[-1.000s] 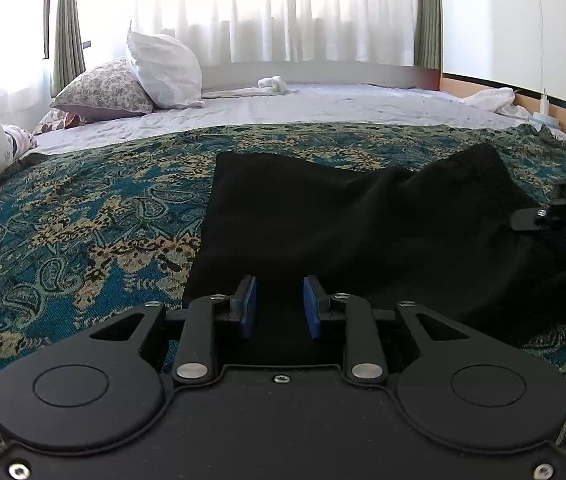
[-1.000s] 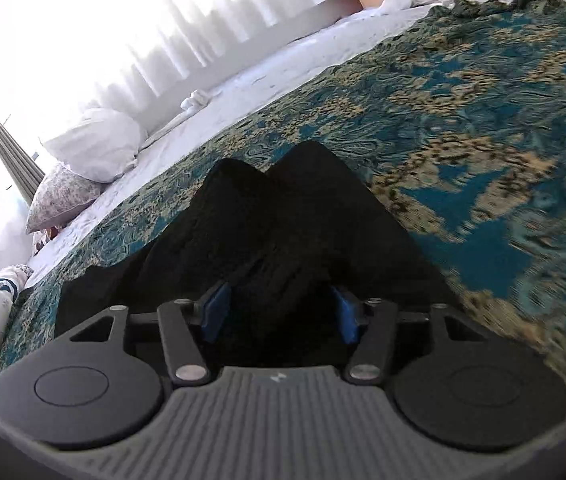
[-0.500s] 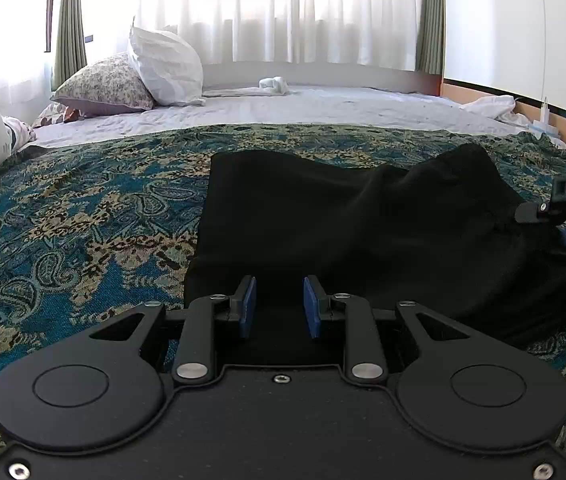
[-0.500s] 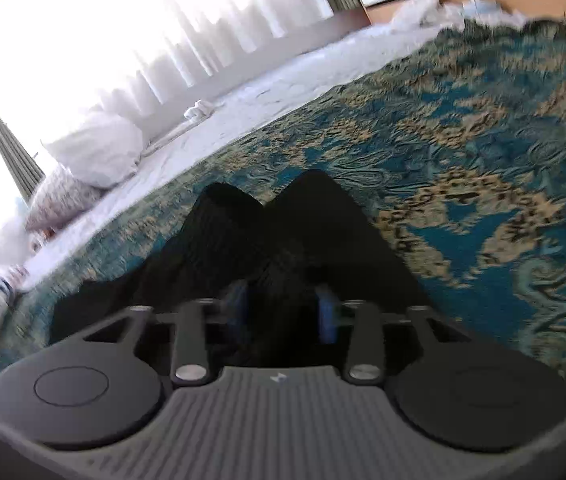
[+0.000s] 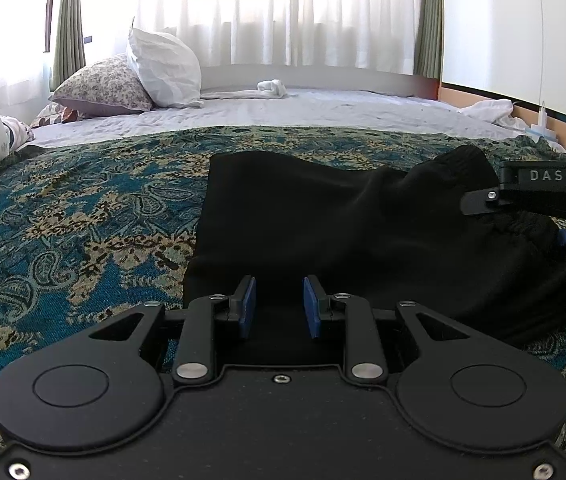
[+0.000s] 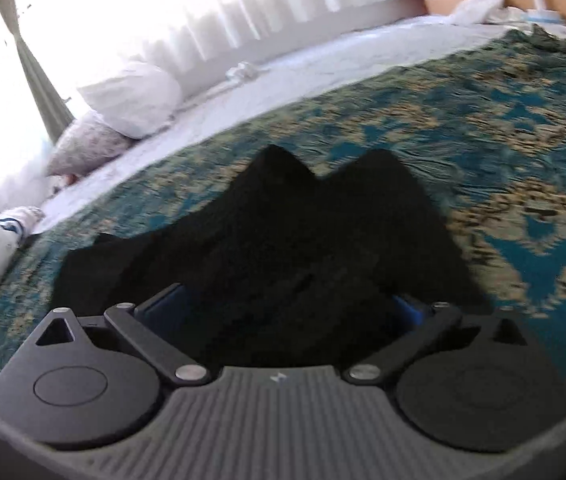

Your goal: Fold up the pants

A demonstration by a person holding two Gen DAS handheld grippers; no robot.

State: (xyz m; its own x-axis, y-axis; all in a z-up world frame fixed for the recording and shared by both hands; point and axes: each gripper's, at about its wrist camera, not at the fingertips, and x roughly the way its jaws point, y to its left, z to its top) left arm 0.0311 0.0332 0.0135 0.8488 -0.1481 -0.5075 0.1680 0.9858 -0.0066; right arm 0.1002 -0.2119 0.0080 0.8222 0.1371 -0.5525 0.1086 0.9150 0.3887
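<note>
- Pants point(image 5: 323, 216) lie on the blanket point(image 5: 75, 216); bare blanket at 9 o'clock.
- Left gripper point(image 5: 279, 306): narrow gap, holding nothing.
- Right gripper point(image 6: 287, 312): fingers now spread wide, wider than before, cloth between.

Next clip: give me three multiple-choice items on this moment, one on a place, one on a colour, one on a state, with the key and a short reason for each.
1. Where do the pants lie?
A. on the patterned bedspread
B. on the white pillow
C. on the floor

2. What colour are the pants?
A. white
B. black
C. red

3. How do the right gripper's jaws stand?
A. spread wide
B. fully shut
C. out of view

Key:
1 A, the teal and tan pattern surrounds the cloth.
2 B, the cloth is dark in both views.
3 A, the blue pads sit far apart with cloth between.
</note>
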